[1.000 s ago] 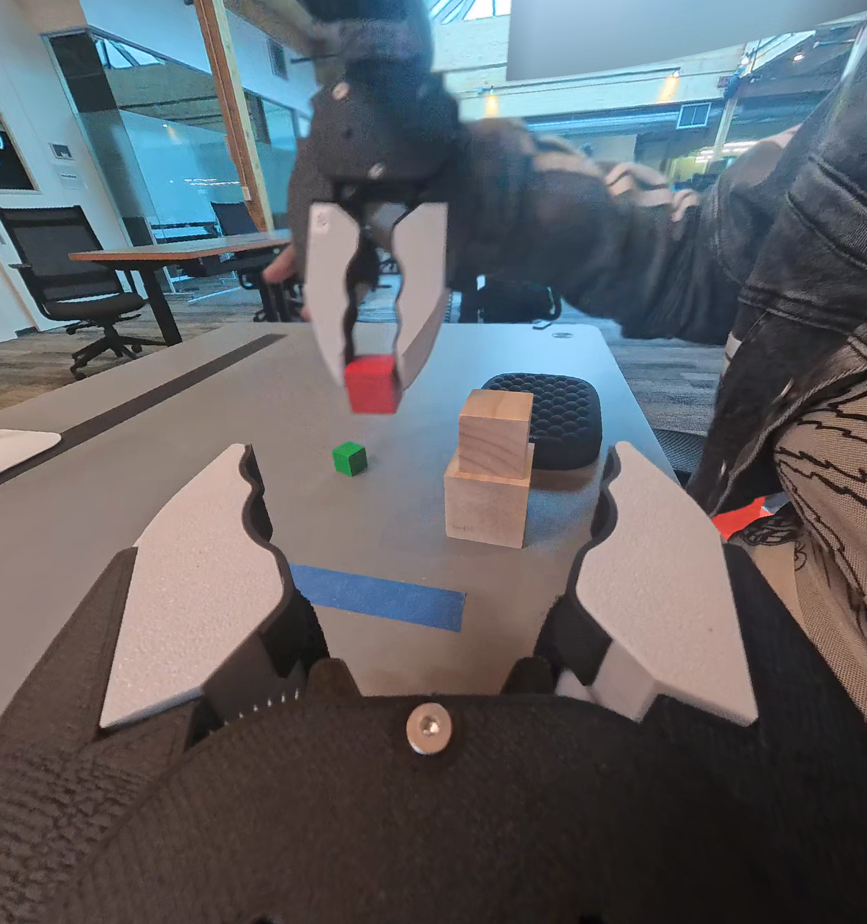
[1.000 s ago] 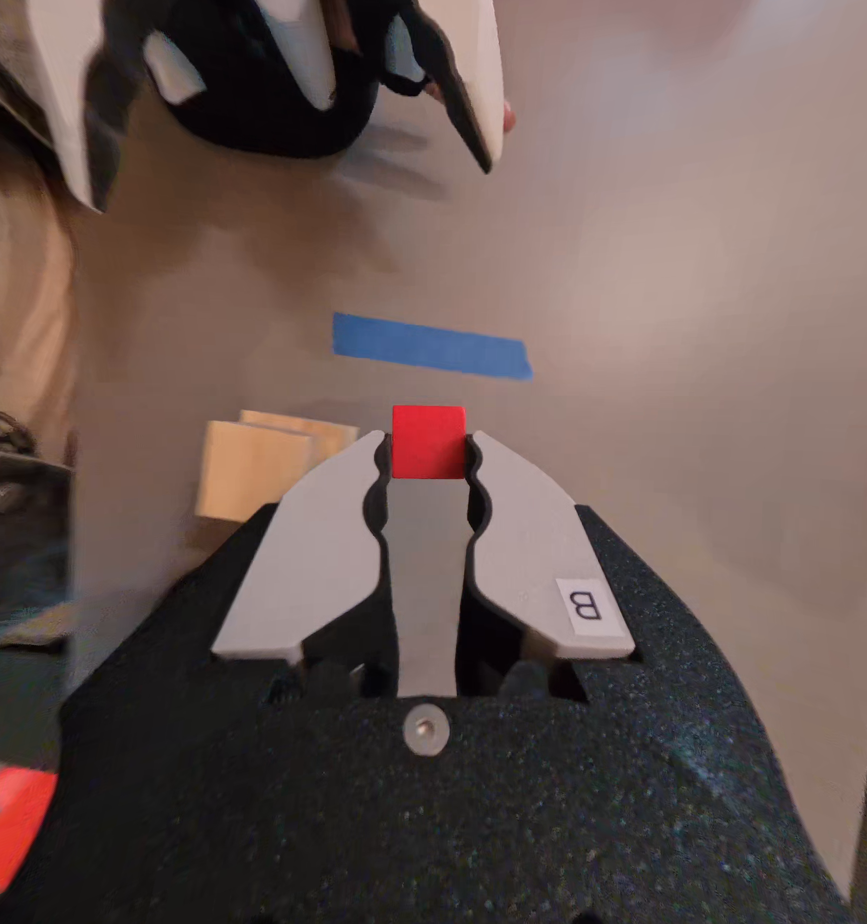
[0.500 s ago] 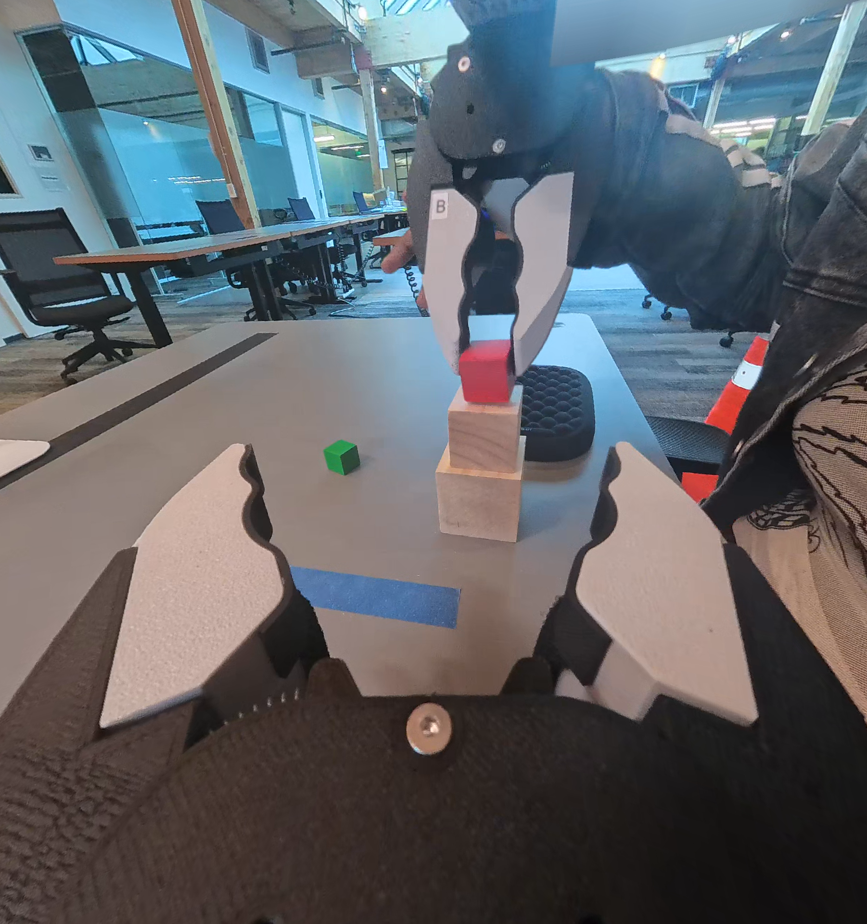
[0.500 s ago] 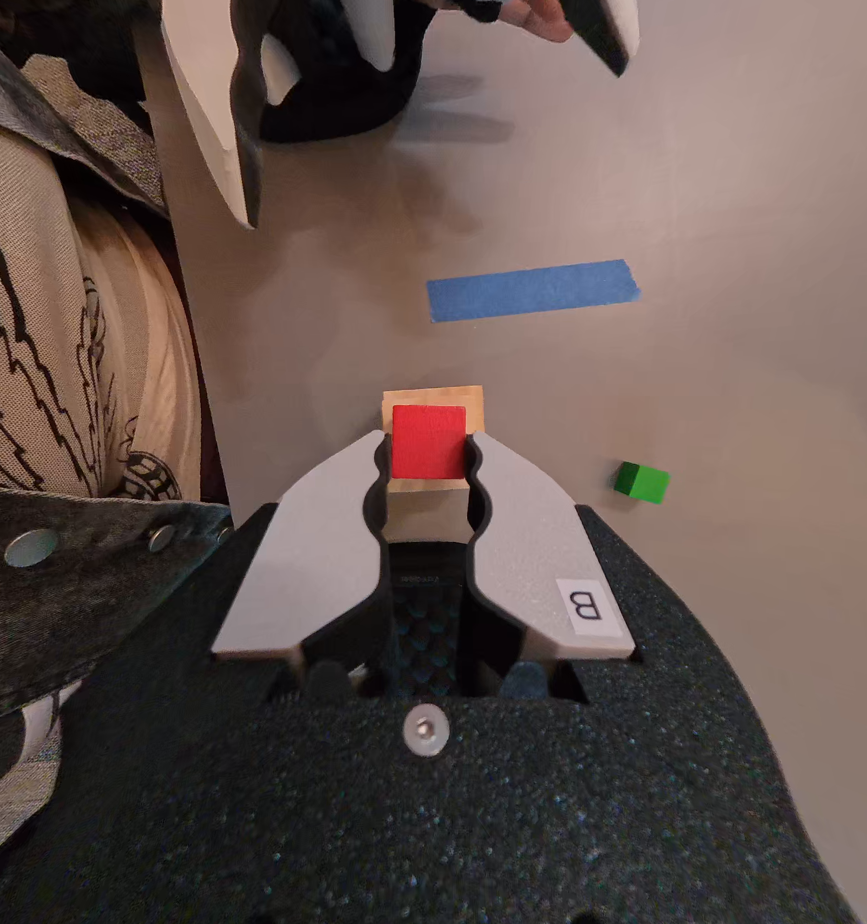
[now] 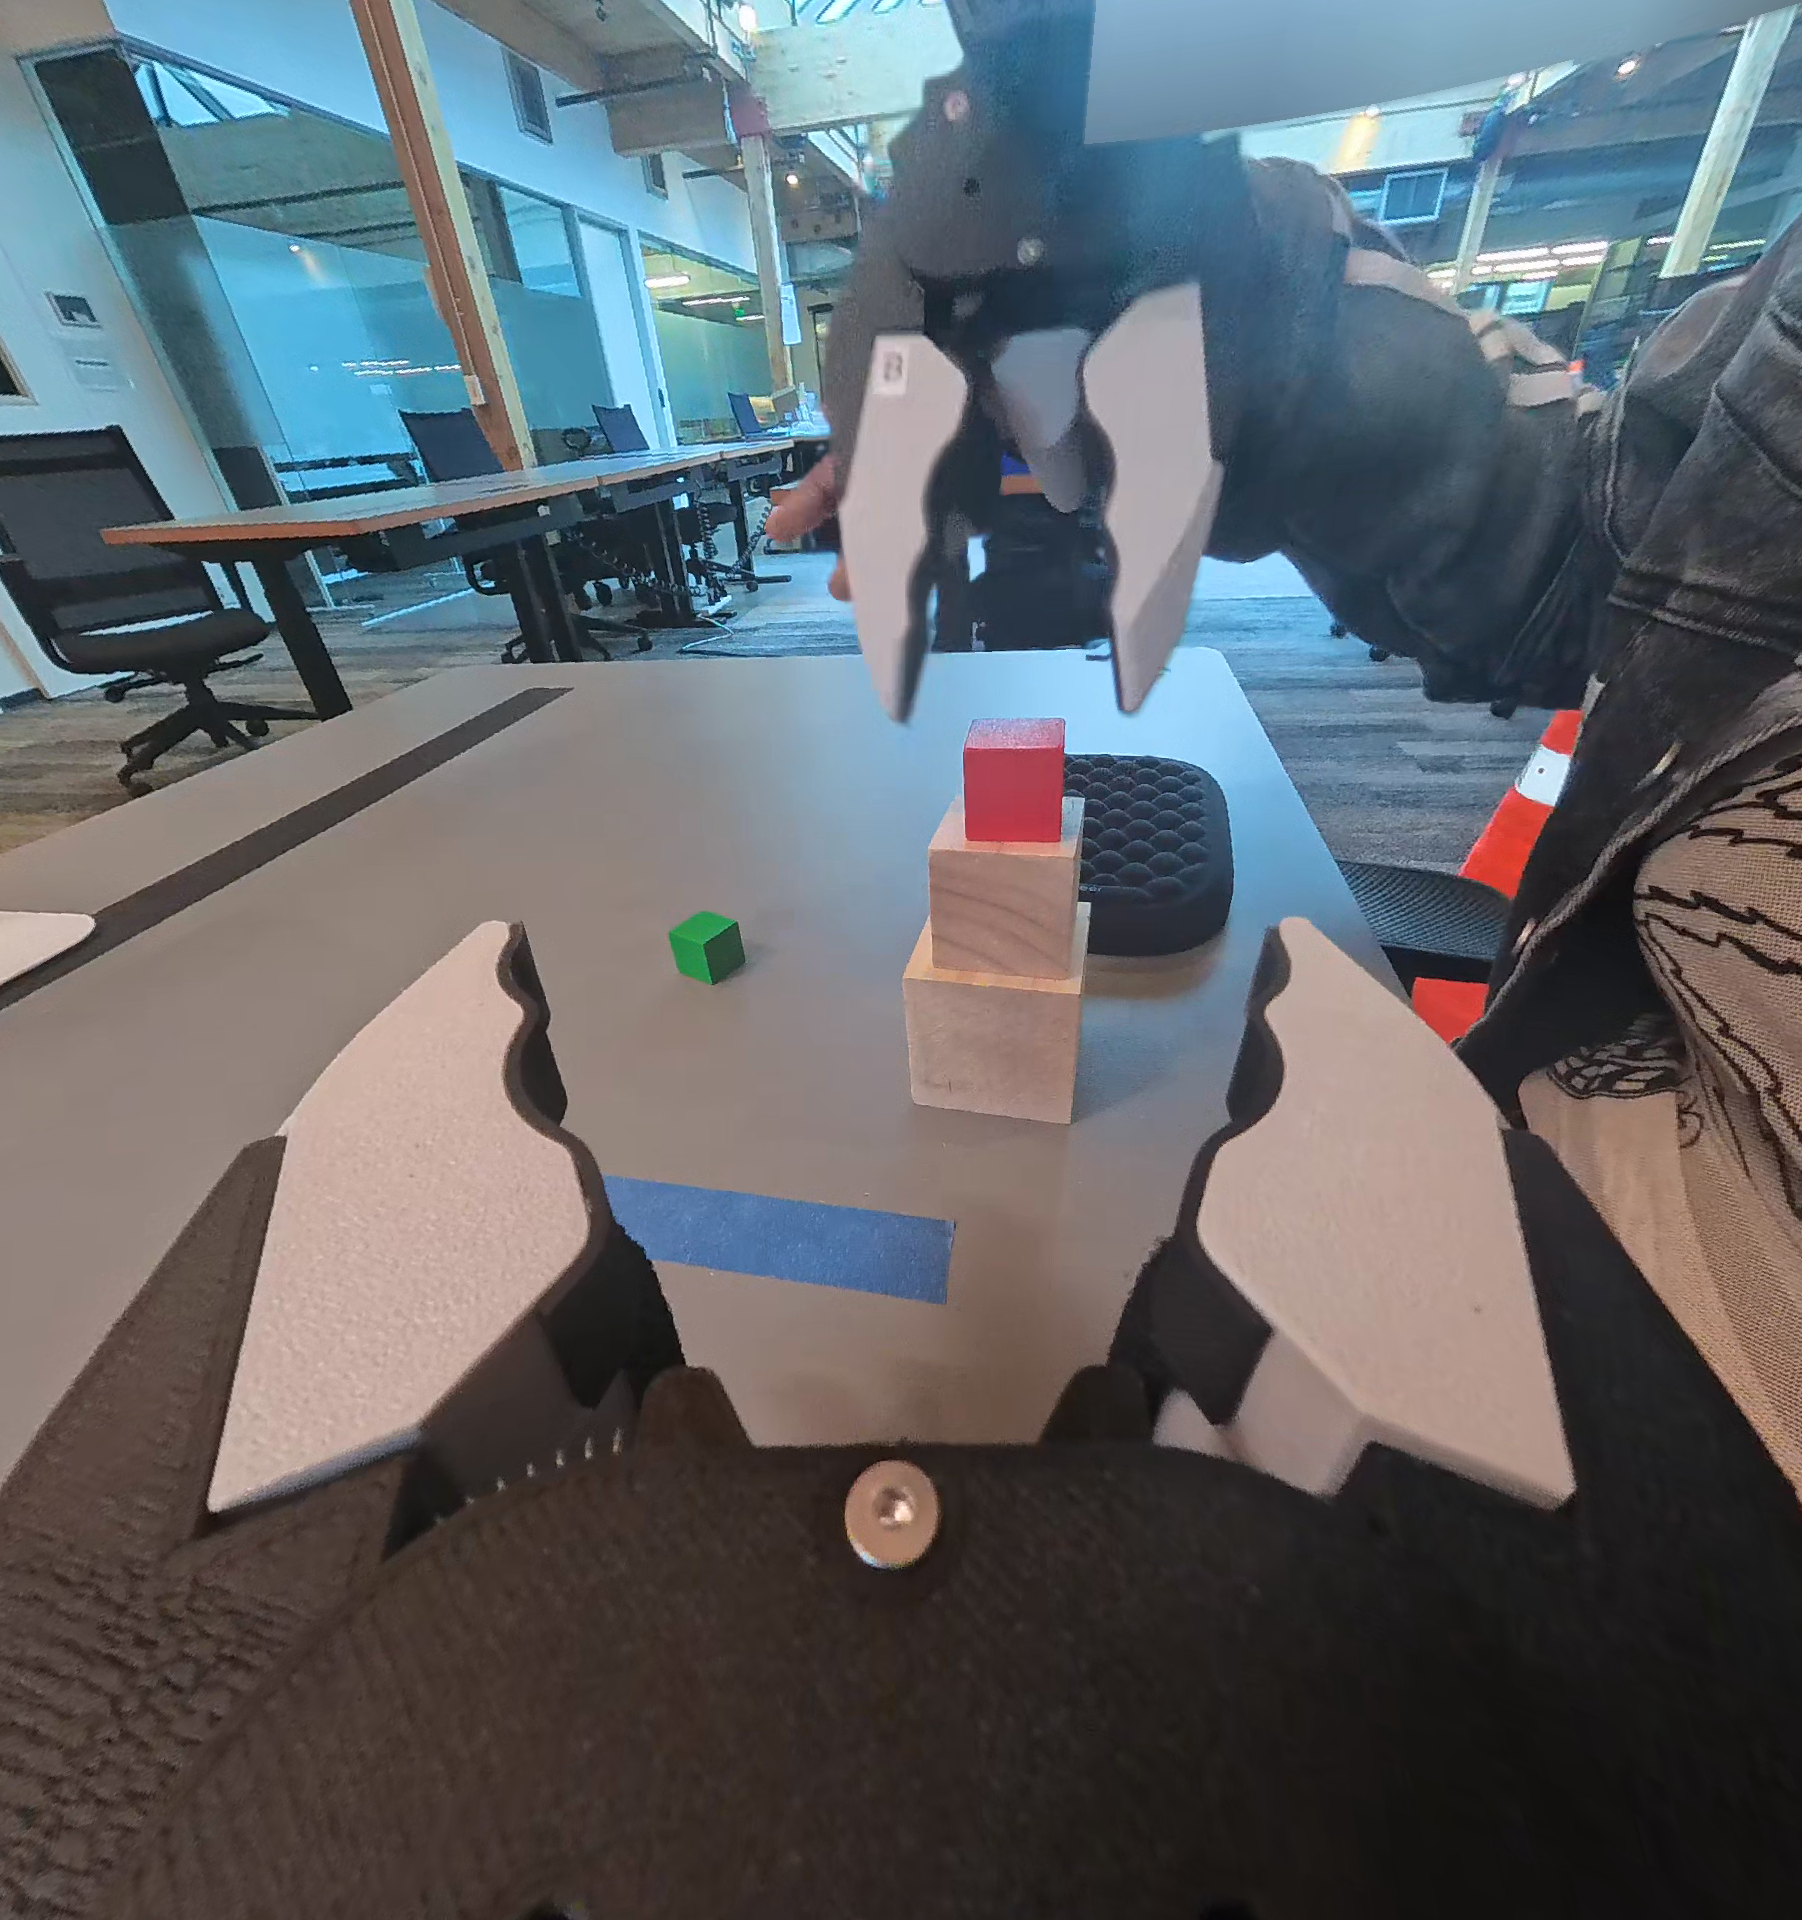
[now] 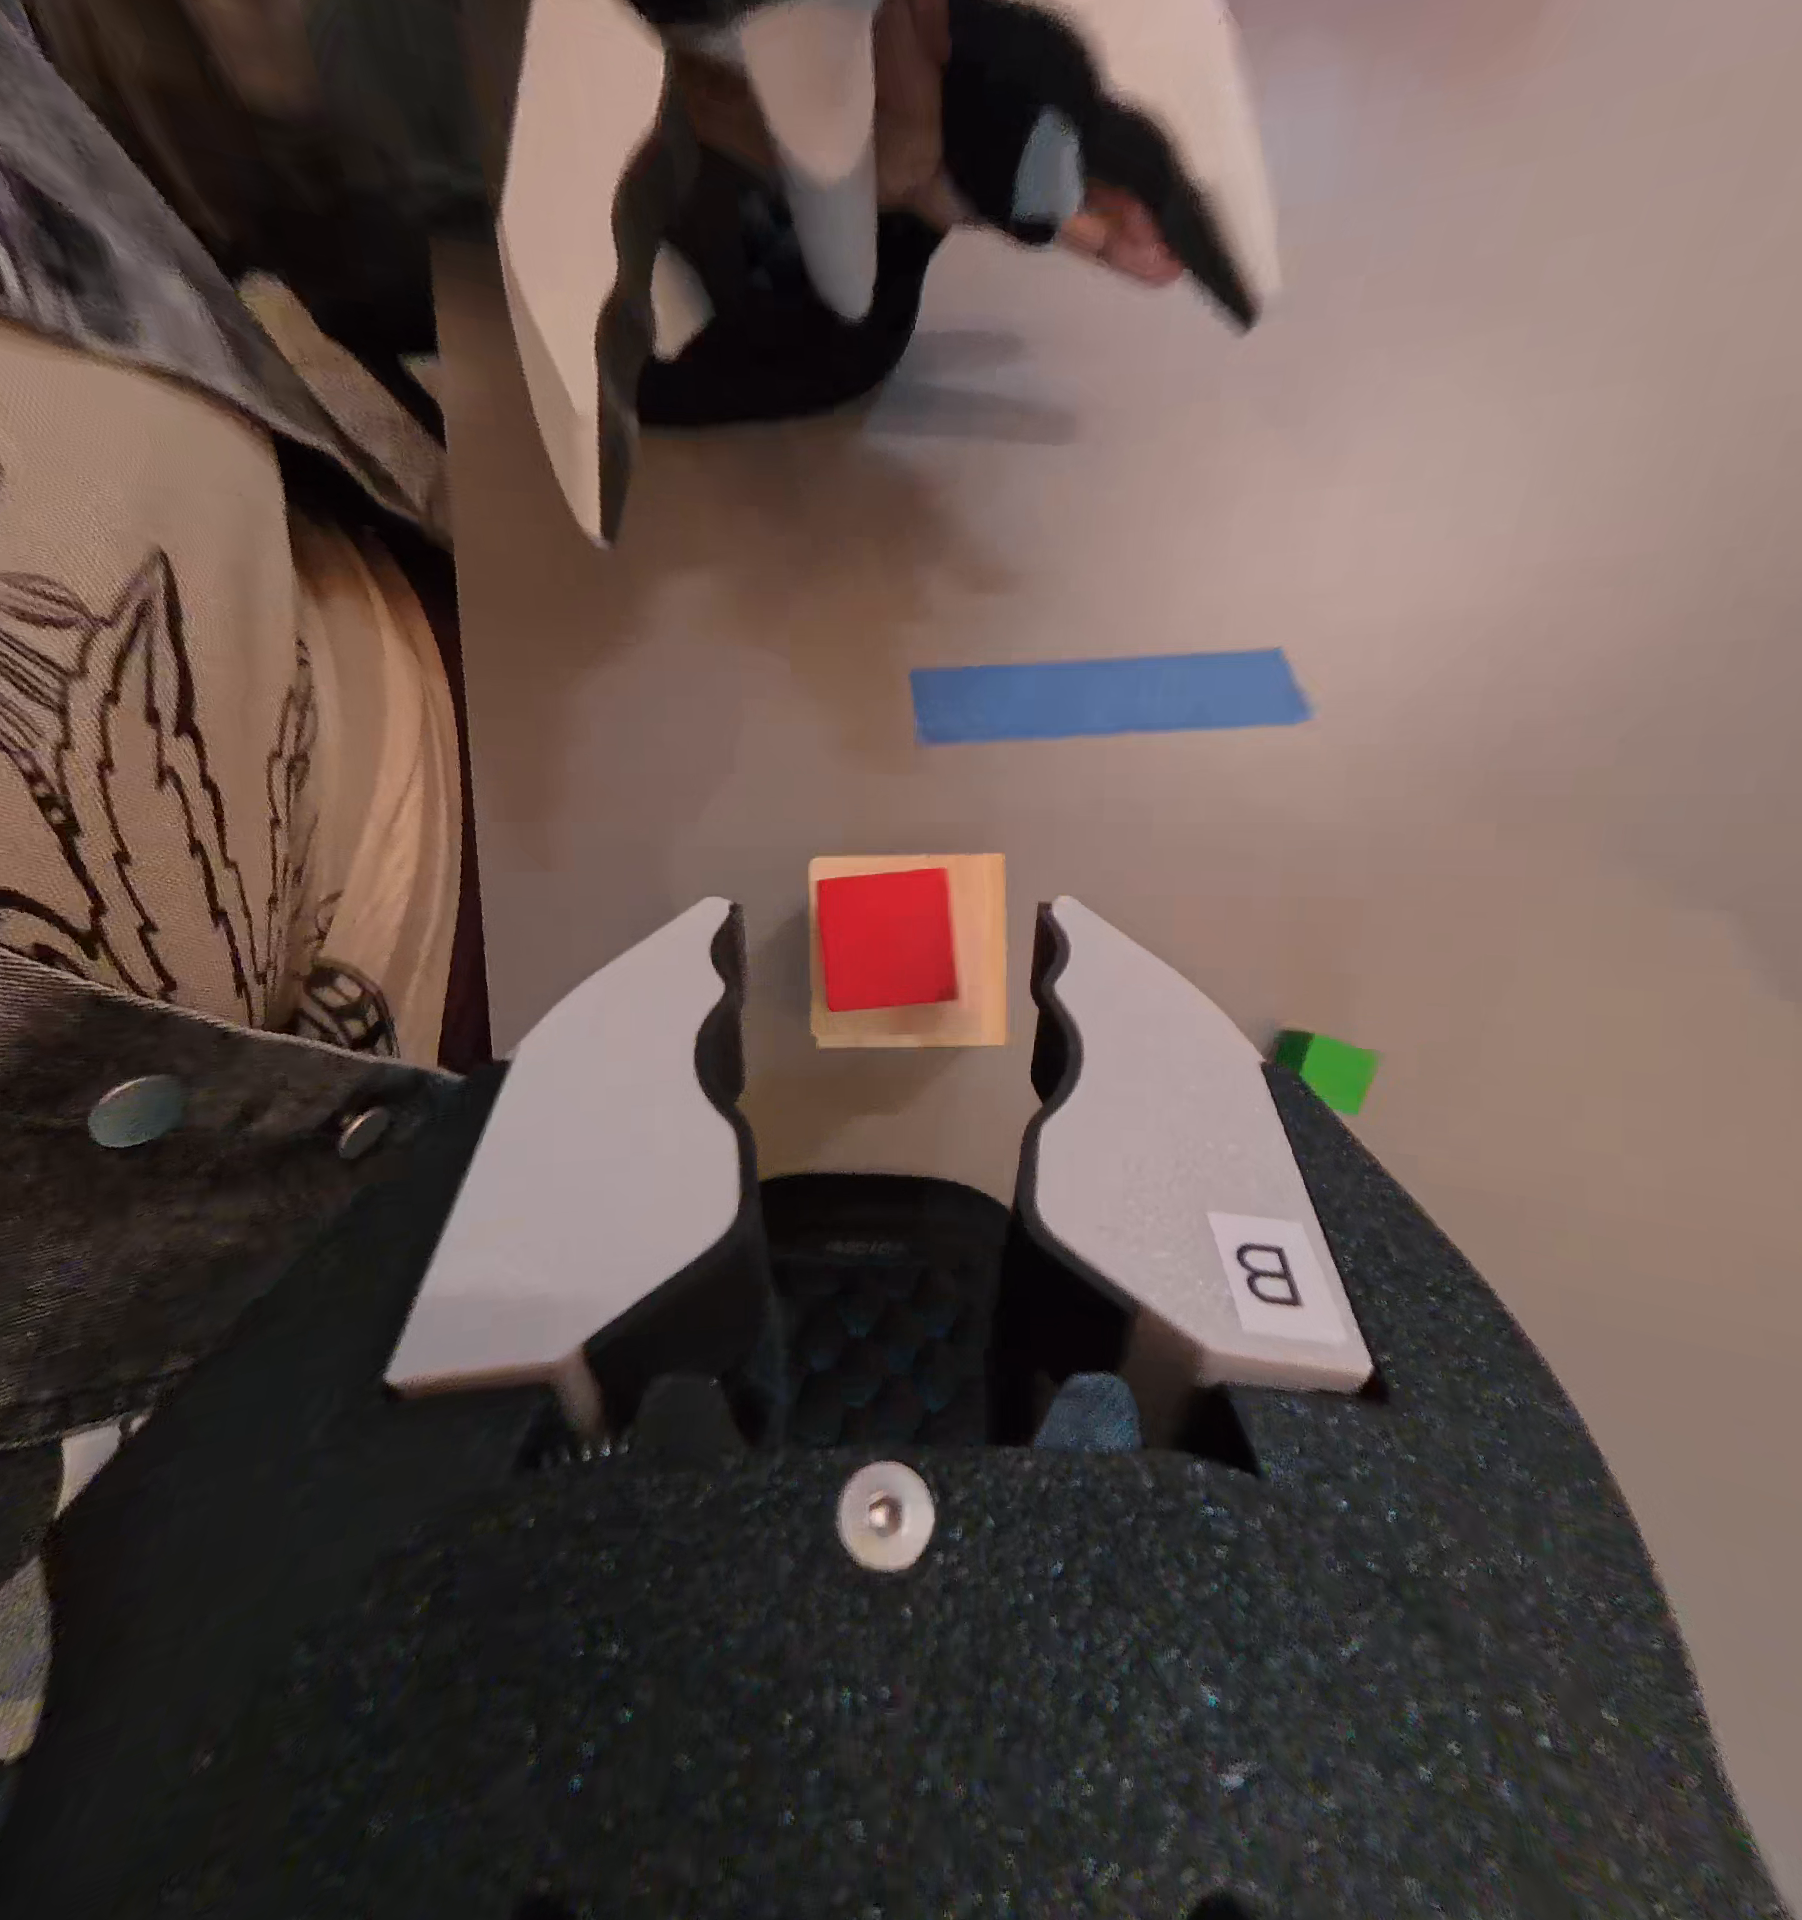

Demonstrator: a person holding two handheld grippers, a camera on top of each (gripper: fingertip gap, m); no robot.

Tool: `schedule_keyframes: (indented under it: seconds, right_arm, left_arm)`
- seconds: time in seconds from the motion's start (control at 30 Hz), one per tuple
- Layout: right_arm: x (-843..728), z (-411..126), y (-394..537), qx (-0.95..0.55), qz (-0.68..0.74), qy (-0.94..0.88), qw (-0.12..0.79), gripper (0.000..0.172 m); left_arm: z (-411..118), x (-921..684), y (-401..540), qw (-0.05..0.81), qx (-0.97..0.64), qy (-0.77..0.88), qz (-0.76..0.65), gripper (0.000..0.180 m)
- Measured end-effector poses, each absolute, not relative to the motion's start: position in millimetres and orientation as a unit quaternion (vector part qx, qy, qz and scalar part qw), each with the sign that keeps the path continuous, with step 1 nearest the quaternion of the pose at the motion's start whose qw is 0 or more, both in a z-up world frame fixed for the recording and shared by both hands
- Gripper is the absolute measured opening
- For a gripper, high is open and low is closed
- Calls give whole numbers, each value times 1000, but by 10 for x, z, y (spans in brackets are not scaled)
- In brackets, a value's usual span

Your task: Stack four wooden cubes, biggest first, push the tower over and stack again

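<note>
Red is the colour of the cube (image 5: 1013, 779) that is seen at the centre of the left wrist view, set on top of two plain wooden cubes: the middle cube (image 5: 1003, 902) and the biggest cube (image 5: 990, 1035), which stands on the grey bench (image 5: 461, 831). The right gripper (image 5: 1022, 712) is held just above the red cube, with its jaws spread and nothing between them. The left gripper (image 5: 892, 997) fills the lower part of the frame, with its jaws spread wide and bare. A small green cube (image 5: 707, 947) is seen alone on the bench, left of the tower. A blue tape strip (image 5: 783, 1238) lies below the tower, and a black pad (image 5: 1151, 862) just right of it.
</note>
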State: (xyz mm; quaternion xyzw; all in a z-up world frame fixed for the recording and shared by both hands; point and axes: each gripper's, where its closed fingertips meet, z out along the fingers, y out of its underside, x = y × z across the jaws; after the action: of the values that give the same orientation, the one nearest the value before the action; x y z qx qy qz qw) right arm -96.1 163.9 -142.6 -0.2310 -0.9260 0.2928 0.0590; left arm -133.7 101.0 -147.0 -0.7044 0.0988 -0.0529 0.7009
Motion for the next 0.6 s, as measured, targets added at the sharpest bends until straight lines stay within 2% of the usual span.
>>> schedule_keyframes:
  seconds: [0.13,0.27,0.43,0.5,0.57,0.6]
  right_arm:
    - [-1402,-1310,2000,-259,327,-900,127,59]
    - [-1756,-1843,2435,-341,274,-891,121,58]
    - [-1896,-2398,2614,-369,236,-891,121,53]
    - [-1915,-2502,2610,-366,232,-893,121,47]
    - [-1922,-2534,2597,-357,232,-896,125,23]
    - [-1926,-2516,2591,-353,235,-896,129,21]
  left_arm:
    - [-1475,-1327,1010,700,-705,102,-52,126]
    - [-1474,-1335,1010,700,-705,99,-54,126]
    - [-1462,-1347,1003,703,-702,94,-58,126]
    - [-1466,-1340,1004,702,-703,96,-57,126]
    - [-1468,-1340,1004,702,-704,97,-57,126]
    - [-1468,-1342,1004,702,-703,96,-57,126]
